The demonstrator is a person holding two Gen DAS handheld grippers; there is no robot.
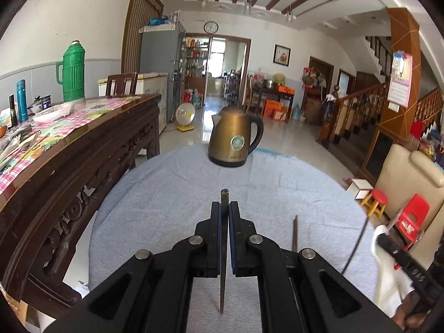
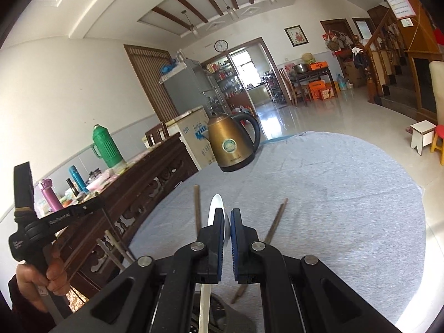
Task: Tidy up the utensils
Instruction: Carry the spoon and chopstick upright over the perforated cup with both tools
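My left gripper (image 1: 224, 206) is shut on a thin dark chopstick (image 1: 224, 196) that runs lengthwise between its pads, above the blue-grey tablecloth (image 1: 166, 194). A second chopstick (image 1: 295, 233) lies on the cloth to its right. My right gripper (image 2: 226, 212) is shut on a white spoon (image 2: 215, 204); the bowl pokes out past the fingertips and the handle hangs below. Two loose chopsticks (image 2: 197, 208) (image 2: 275, 226) lie on the cloth on either side of it. A hand (image 2: 36, 274) holds the left gripper at the left edge of the right wrist view.
A bronze electric kettle (image 1: 236, 144) stands at the far edge of the round table. A dark carved sideboard (image 1: 83, 152) with a green thermos (image 1: 73, 72) and clutter runs along the left. Small stools (image 1: 376, 202) and a red chair (image 1: 413, 216) stand on the floor at right.
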